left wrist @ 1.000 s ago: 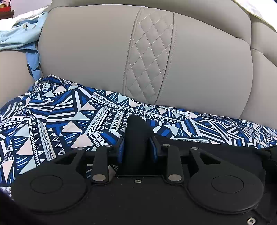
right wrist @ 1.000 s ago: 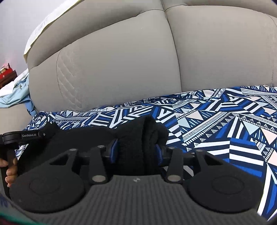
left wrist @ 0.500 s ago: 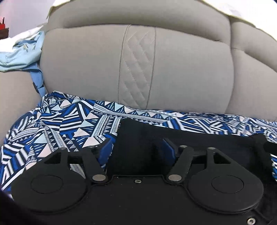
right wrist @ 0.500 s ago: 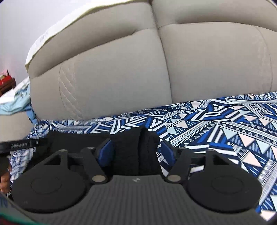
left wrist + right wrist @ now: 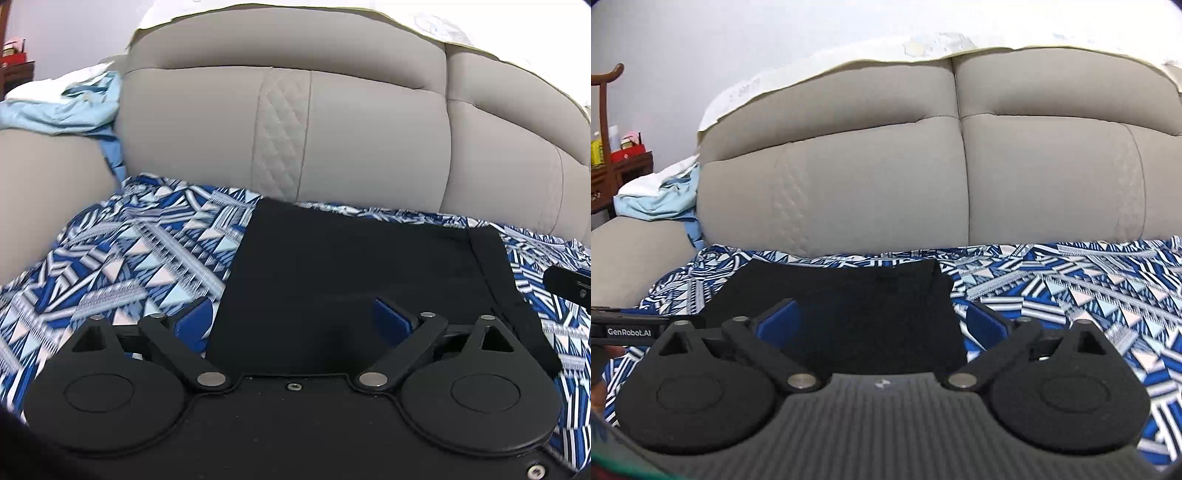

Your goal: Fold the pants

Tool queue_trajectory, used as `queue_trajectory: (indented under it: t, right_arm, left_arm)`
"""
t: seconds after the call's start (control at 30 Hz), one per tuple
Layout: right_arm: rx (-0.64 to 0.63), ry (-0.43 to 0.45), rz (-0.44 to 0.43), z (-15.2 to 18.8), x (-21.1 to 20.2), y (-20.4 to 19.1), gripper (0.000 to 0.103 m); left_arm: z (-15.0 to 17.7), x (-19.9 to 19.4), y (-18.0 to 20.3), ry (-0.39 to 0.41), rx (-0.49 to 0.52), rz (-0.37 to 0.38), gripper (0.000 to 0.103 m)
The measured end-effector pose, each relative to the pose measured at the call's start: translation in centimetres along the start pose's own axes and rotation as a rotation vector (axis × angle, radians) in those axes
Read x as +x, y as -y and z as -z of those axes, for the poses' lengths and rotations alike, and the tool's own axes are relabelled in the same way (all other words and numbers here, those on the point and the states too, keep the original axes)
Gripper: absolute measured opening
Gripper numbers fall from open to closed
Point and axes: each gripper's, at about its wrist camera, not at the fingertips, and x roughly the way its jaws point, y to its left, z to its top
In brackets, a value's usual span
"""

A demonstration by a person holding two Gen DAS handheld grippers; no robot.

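- A crumpled pale blue garment (image 5: 74, 107) lies on the grey sofa's armrest at far left, apart from the work.
- The blue-and-white geometric patterned cloth (image 5: 122, 258) covers the grey upholstered sofa (image 5: 369, 147) seat.
- The black pants (image 5: 351, 266), folded into a flat rectangle, lie on that cloth in front of the backrest.
- The left gripper (image 5: 291, 321) has its jaws opening, wide apart and holding nothing; the pants show beyond them, the pads clear of the fabric.
- The right gripper (image 5: 882, 325) likewise: jaws opening, empty, above the pants' near right edge.
- Judgement: a fold has just been released. Next would be checking the edges and either smoothing the bundle or regripping one end for a further fold.
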Motion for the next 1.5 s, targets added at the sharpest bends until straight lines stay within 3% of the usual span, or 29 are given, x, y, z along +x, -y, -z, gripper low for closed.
queue_trajectory:
  t: [0.27,0.5,0.7,0.8,1.13,1.5]
  right_arm:
    - [0.002,0.031,0.051,3.5,-3.7,-2.0,0.103]
    - [-0.074,0.006,0.092,6.0,-4.1,-4.0,0.103]
    - [-0.054,-0.032,0.100,7.6,-3.5,-4.9,0.103]
    - [-0.080,-0.051,0.118,8.5,-3.1,-5.4,0.103]
    - [-0.127,-0.092,0.178,10.2,-1.0,-6.4,0.103]
    - [-0.111,-0.060,0.143,10.4,0.1,-6.3,0.103]
  left_arm:
    - [3.4,-2.4,0.6,-0.012,0.070,-0.010,0.096]
    - [5.9,-3.1,0.9,-0.036,0.112,0.000,0.098]
    - [7.8,-2.9,0.9,-0.058,0.126,0.008,0.098]
    - [8.1,-2.3,0.8,-0.071,0.114,0.007,0.099]
    - [8.8,-1.5,0.6,0.010,0.161,0.039,0.103]
    - [8.2,-0.5,0.4,0.039,0.175,0.064,0.103]
